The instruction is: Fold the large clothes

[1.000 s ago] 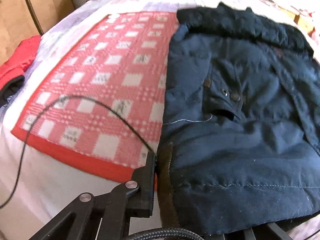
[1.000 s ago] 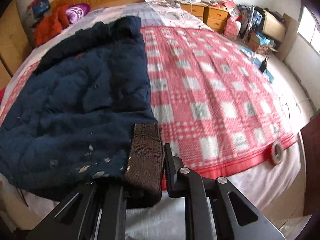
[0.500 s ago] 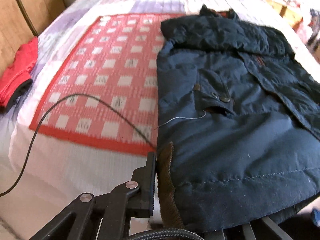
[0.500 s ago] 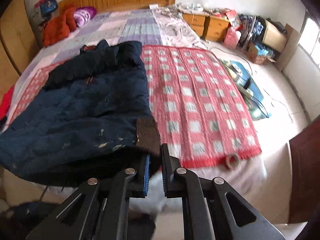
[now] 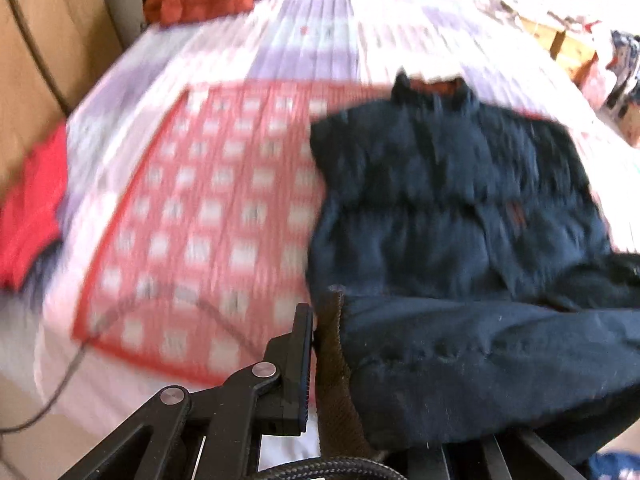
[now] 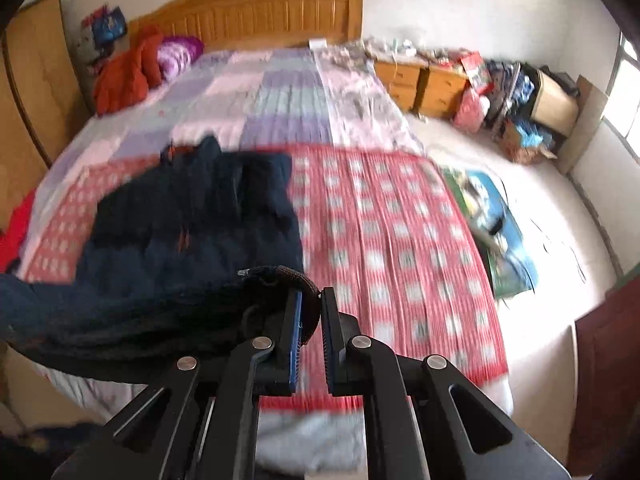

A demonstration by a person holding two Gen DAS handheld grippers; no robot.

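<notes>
A large navy padded jacket (image 5: pixel 460 216) lies on the red checked blanket (image 5: pixel 208 216) on the bed, collar at the far end. My left gripper (image 5: pixel 320 344) is shut on the brown knit hem at the jacket's near left corner; only its left finger shows. In the right wrist view the jacket (image 6: pixel 192 224) lies to the left, and my right gripper (image 6: pixel 310 316) is shut on the brown hem at the near right corner. Both corners are lifted above the bed's near edge, and the hem sags between them.
An orange garment (image 6: pixel 128 72) and purple pillow (image 6: pixel 176 54) lie by the wooden headboard (image 6: pixel 256 12). A red garment (image 5: pixel 32 208) lies at the bed's left edge, with a black cable (image 5: pixel 72 364) near it. Nightstands (image 6: pixel 424 84) and clutter stand right of the bed.
Both grippers have risen and pulled back from the bed, lifting the jacket's near hem with them. The views are now motion-blurred.
</notes>
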